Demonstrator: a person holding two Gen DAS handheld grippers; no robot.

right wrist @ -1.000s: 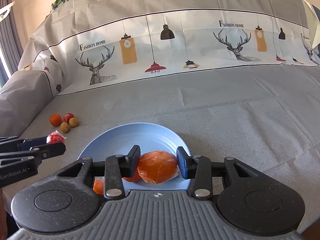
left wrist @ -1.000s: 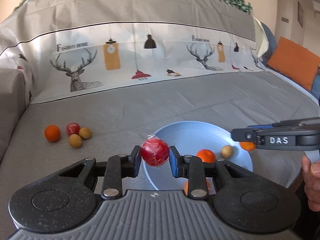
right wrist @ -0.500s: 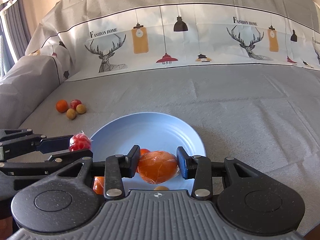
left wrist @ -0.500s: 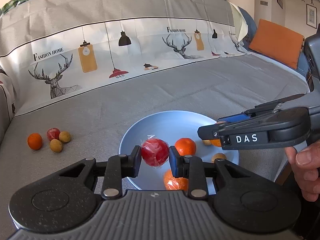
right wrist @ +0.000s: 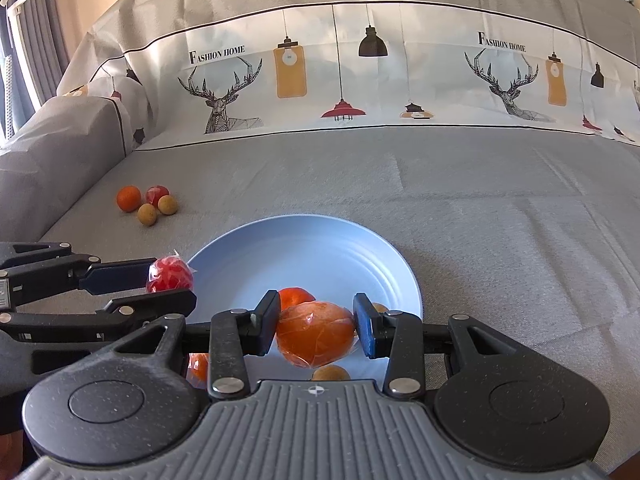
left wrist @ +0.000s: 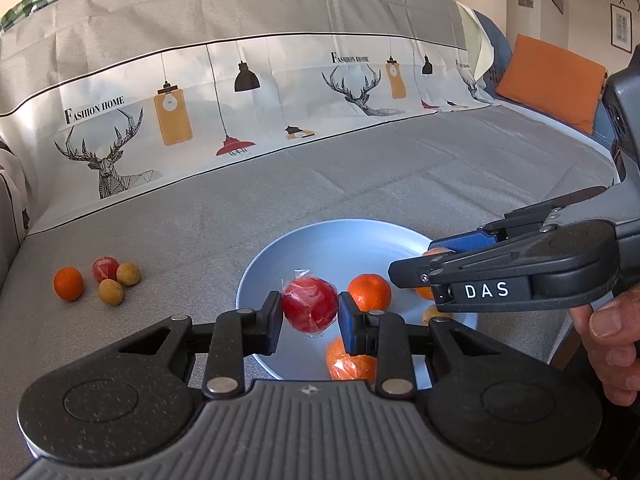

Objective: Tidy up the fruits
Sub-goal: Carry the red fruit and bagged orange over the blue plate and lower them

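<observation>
- Since the earlier frame, both grippers are drifting further over the blue plate.
- Left wrist view: the left gripper is gripping a wrapped red fruit at lower centre; four loose fruits are lying at left.
- Right wrist view: the right gripper is clamping a wrapped orange fruit over the plate's near rim.
</observation>
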